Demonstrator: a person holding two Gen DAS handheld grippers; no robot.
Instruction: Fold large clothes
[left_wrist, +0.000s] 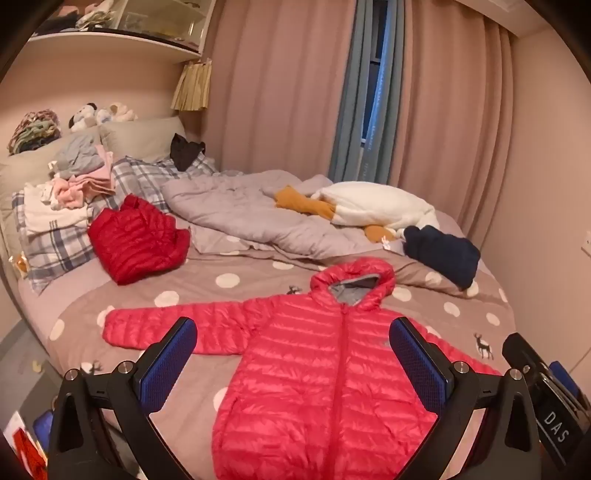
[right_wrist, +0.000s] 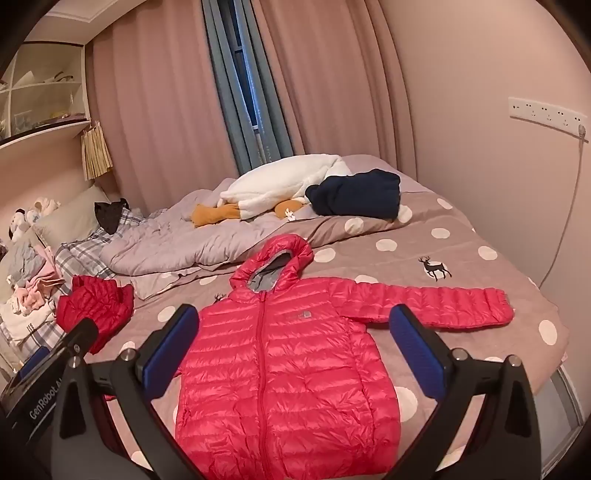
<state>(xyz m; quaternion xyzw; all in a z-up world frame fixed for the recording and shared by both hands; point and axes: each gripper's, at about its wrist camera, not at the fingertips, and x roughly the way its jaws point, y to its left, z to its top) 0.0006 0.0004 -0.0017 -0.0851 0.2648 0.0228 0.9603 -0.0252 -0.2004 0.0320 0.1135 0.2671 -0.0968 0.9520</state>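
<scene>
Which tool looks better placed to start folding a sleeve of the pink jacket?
Roughly even, each for its own side. The left tool hangs open over the pink jacket near its left sleeve; the right tool, also open, sits nearer the right sleeve. Neither touches the fabric.

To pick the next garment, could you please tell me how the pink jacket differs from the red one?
The pink jacket lies flat with sleeves spread; the red jacket sits bunched in a heap. The pink jacket is near the bed's front edge, the red jacket further back by the plaid pillow. Both are quilted puffers.
</scene>
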